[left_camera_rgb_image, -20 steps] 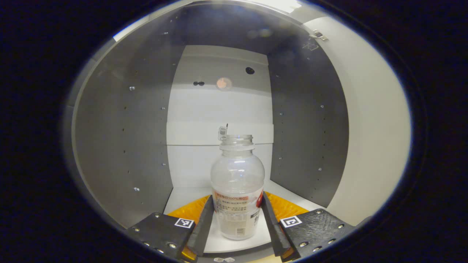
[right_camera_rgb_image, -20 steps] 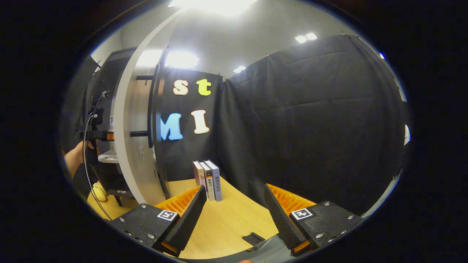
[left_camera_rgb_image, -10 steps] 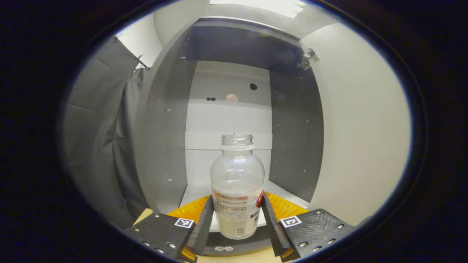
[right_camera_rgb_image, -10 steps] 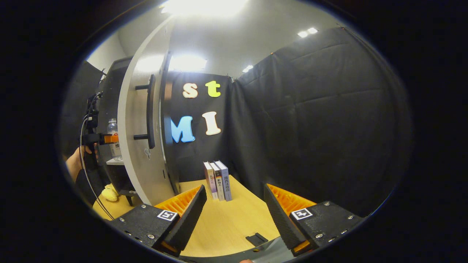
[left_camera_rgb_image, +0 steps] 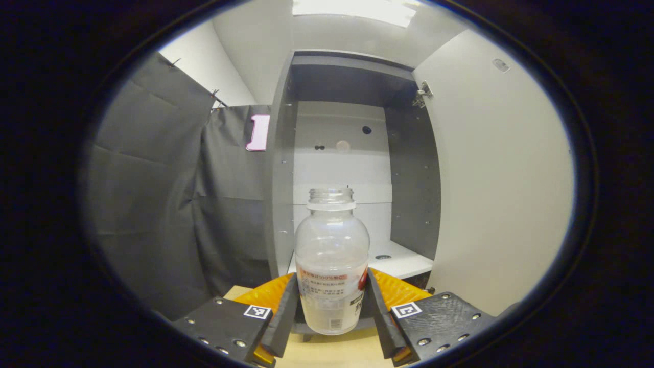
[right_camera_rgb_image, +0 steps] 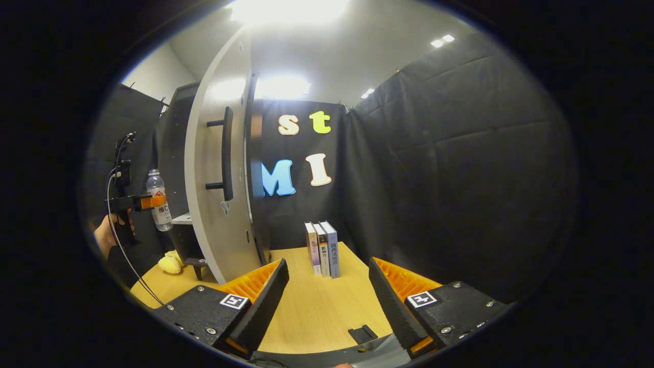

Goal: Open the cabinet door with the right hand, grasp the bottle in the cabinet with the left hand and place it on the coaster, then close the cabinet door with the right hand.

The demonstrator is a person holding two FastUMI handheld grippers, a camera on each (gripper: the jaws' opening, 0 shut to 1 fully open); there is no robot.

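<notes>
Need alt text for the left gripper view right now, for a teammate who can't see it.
The left tongs grip a clear, uncapped bottle upright, held out in front of the open cabinet. The white door stands open at right.

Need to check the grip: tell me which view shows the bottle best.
The left gripper view: the bottle stands upright, close and central, with both fingers of the left gripper pressed on its label. The right gripper view shows it small and far off at the left, beside the open cabinet door.
</notes>
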